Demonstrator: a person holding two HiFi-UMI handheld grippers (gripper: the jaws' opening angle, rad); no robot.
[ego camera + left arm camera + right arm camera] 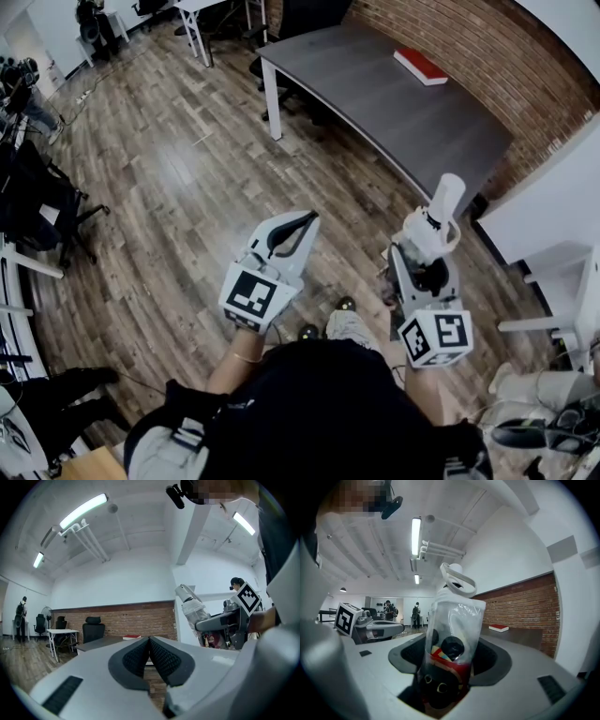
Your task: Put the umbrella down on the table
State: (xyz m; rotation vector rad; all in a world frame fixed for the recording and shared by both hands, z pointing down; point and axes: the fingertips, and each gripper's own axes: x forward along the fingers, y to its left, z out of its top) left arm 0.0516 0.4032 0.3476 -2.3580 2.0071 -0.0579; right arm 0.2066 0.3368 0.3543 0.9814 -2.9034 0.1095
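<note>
My right gripper is shut on a folded umbrella in a clear plastic sleeve, which stands upright with its white handle on top. In the right gripper view the umbrella fills the gap between the dark pads, dark and red at its lower end. My left gripper is level beside it to the left, with its jaws together and nothing in them; its pads meet in the left gripper view. The grey table stands ahead over the wooden floor, apart from both grippers.
A red book lies at the table's far end by the brick wall. A white desk stands at the right. Black office chairs stand at the left. People stand far off.
</note>
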